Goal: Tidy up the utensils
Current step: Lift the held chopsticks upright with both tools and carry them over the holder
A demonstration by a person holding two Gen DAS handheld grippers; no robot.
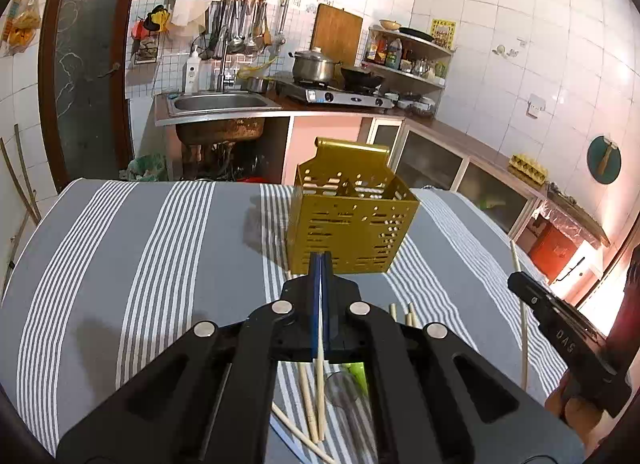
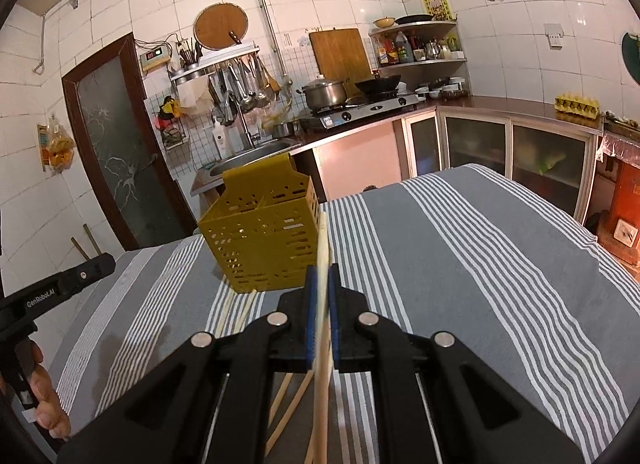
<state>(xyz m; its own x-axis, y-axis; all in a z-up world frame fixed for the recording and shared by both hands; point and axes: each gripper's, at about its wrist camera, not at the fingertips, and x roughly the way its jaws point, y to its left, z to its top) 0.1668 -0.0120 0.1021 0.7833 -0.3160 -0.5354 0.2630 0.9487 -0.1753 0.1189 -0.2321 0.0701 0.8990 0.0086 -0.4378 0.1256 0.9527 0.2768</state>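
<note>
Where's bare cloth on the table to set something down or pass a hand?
Free: the wide striped cloth right of the yellow holder, out to the table edge, and the stretch left of the holder. Crowded: the near strip in front of the holder, where loose chopsticks lie under both grippers, each shut on a chopstick: left, right.

- We see a mustard-yellow utensil caddy (image 1: 352, 232), its walls pierced with slots.
- The tablecloth (image 1: 168, 248) is grey with bands of thin white stripes.
- The chopsticks (image 2: 322, 344) are pale wood.
- Both grippers are black with blue pads (image 2: 312, 316).
- Beneath the left gripper lies something green (image 1: 356, 374), perhaps a handle.
</note>
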